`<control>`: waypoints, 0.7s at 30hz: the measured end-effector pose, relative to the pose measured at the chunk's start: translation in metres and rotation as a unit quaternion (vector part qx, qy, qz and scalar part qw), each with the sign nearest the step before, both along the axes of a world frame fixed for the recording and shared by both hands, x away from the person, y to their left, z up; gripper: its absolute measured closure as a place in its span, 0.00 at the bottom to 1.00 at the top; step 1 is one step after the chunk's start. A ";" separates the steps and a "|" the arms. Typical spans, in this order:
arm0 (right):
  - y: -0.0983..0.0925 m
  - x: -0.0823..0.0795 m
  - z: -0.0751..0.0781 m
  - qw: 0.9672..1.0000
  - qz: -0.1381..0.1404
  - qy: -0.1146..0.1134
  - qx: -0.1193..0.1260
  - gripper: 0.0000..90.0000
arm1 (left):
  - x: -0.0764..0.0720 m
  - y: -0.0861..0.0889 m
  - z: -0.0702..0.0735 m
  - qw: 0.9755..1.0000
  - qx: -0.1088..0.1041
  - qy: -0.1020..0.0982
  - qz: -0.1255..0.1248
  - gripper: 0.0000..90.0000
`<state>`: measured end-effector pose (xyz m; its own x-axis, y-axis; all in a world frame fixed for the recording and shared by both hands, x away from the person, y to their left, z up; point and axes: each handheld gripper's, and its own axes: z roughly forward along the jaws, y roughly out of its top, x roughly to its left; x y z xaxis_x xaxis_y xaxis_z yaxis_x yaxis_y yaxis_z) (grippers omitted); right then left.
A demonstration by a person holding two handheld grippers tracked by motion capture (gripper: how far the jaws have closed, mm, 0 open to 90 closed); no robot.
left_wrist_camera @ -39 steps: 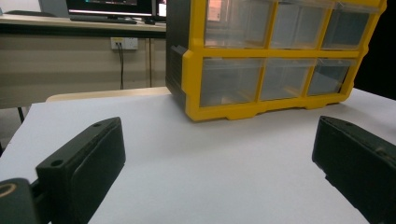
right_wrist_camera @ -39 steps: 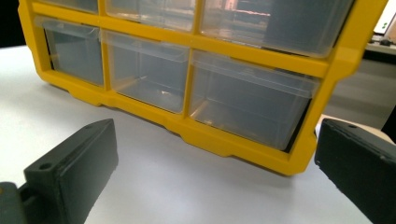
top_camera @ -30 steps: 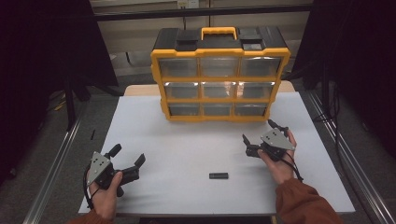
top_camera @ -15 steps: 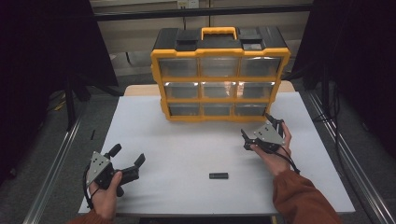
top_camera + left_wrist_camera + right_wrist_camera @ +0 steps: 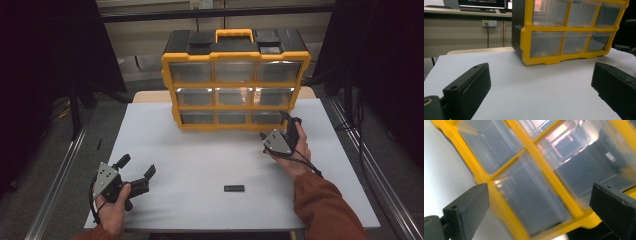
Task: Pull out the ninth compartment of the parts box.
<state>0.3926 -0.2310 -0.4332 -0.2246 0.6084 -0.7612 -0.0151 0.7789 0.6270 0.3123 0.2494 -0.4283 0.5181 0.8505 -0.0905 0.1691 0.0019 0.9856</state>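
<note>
Right gripper closing in on the bottom-right drawer of the yellow organizer

The right gripper (image 5: 289, 131) stands with jaws wide and empty, tilted, just short of the organizer's (image 5: 235, 82) bottom row; between its jaws sit a clear drawer (image 5: 531, 205) and the yellow frame bar beside it. The drawer front looks like thin, stiff, slick plastic, probably light, so a grip on any lip or pull at its edge seems safer than squeezing the flat face; whether such a pull exists is blurred here. The left gripper (image 5: 135, 172) rests low on the white table (image 5: 200, 160), jaws also wide and empty, the organizer well ahead of them. A small black part (image 5: 234, 188) lies between the two hands.
</note>
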 end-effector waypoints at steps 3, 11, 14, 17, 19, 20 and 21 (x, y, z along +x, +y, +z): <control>-0.004 0.005 0.001 1.000 -0.009 -0.002 -0.016 0.02 | 0.000 0.000 0.000 1.000 -0.004 -0.001 0.002 0.03; -0.009 0.019 -0.001 0.998 -0.020 0.017 -0.056 0.00 | 0.000 0.001 0.000 1.000 0.006 0.002 0.005 0.03; -0.010 0.022 -0.001 0.997 -0.024 0.016 -0.065 0.02 | 0.001 0.001 0.000 1.000 0.002 0.002 0.005 0.03; -0.010 0.027 -0.007 0.993 -0.031 -0.003 -0.110 0.08 | 0.000 0.001 0.000 1.000 0.006 0.002 0.005 0.03; -0.009 0.028 -0.011 0.990 -0.035 -0.001 -0.134 0.17 | 0.000 0.001 0.000 1.000 0.006 0.002 0.005 0.03; -0.009 0.028 -0.011 0.990 -0.035 -0.001 -0.134 0.17 | 0.000 0.001 0.000 1.000 0.006 0.002 0.004 0.03; -0.009 0.028 -0.012 0.987 -0.033 -0.006 -0.160 0.20 | 0.000 0.001 0.000 1.000 0.005 0.003 0.004 0.03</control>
<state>0.4205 -0.2400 -0.4453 -0.1830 0.3489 -0.9191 0.0366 0.9367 0.3483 0.3127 0.2501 -0.4287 0.5112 0.8553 -0.0846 0.1744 -0.0069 0.9846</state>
